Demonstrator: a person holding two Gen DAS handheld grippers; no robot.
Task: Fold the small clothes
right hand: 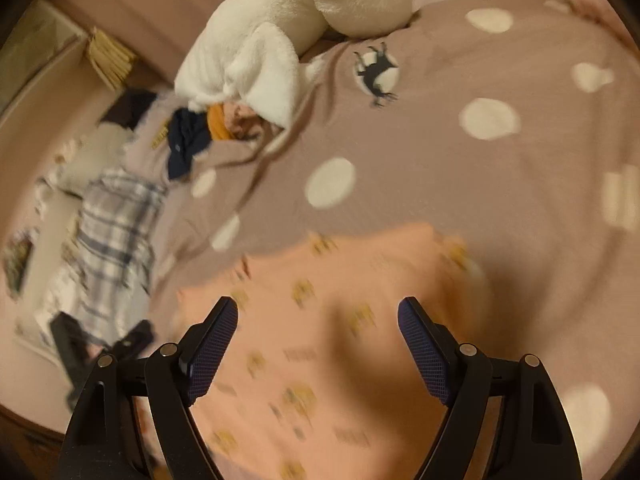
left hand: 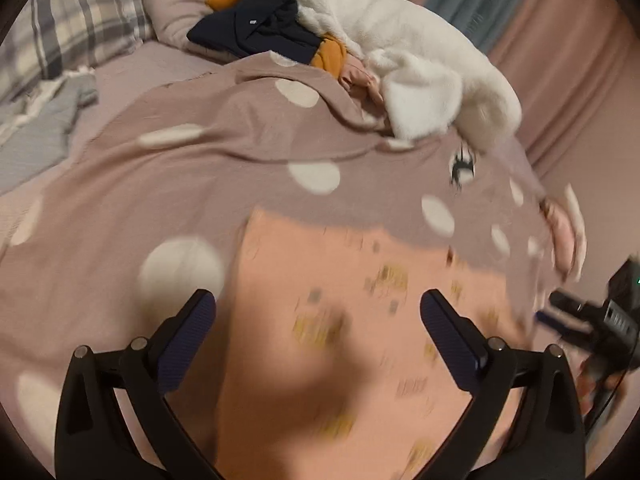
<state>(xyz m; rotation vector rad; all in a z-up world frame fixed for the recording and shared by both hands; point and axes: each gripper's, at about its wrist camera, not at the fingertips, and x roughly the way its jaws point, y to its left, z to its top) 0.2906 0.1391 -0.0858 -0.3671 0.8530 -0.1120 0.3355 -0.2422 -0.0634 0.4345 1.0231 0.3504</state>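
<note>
Hovering low over the bed, left gripper has its fingers spread wide with nothing between them; below lies a peach garment with small gold motifs, spread flat on the mauve dotted blanket. Right gripper is likewise wide open and empty, above the same peach garment. Both views motion-blurred, so contact with the cloth cannot be told.

Left view only: right gripper seen from outside at the right edge, just off the garment's right border; a small pink item at the blanket edge beyond it; grey-striped cloth far left.

Right view only: left gripper peeking in at lower left beside the garment; a deer print clear on a blanket dot (a blurred smudge in the left view); a wicker basket far left.

Farther back, both views: plaid pillow, a heap of navy garment and mustard garment, and a white fleece garment draped over the heap's edge.
</note>
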